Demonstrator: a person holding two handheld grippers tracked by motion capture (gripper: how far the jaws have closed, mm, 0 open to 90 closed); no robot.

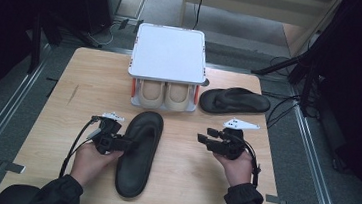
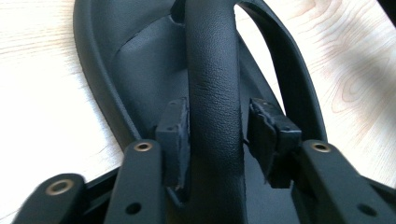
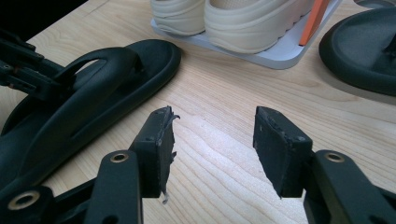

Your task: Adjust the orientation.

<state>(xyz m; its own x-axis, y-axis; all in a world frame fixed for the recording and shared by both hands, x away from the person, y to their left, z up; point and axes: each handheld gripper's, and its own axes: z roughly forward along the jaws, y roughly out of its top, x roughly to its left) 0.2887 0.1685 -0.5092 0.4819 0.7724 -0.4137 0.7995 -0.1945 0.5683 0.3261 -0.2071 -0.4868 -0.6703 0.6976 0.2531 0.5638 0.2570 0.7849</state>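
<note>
Releasing looks like the step in hand: left tool (image 1: 123, 144) straddles the strap (image 2: 212, 93) of the near black sandal (image 1: 139, 153), pads (image 2: 173, 135) parted, one brushing the strap and a sliver of gap at the other, no squeeze. Sandal lies flat on the worktop (image 1: 182, 172), toe toward 12 o'clock, just short of the white rack (image 1: 169, 53) holding a beige pair (image 1: 164, 94). Right tool (image 1: 205, 136) hangs wide and empty at 3 o'clock of the sandal. Second black sandal (image 1: 234, 101) sits at 3 o'clock of the rack. Next move likely: back off the strap, or regrip to slide.
</note>
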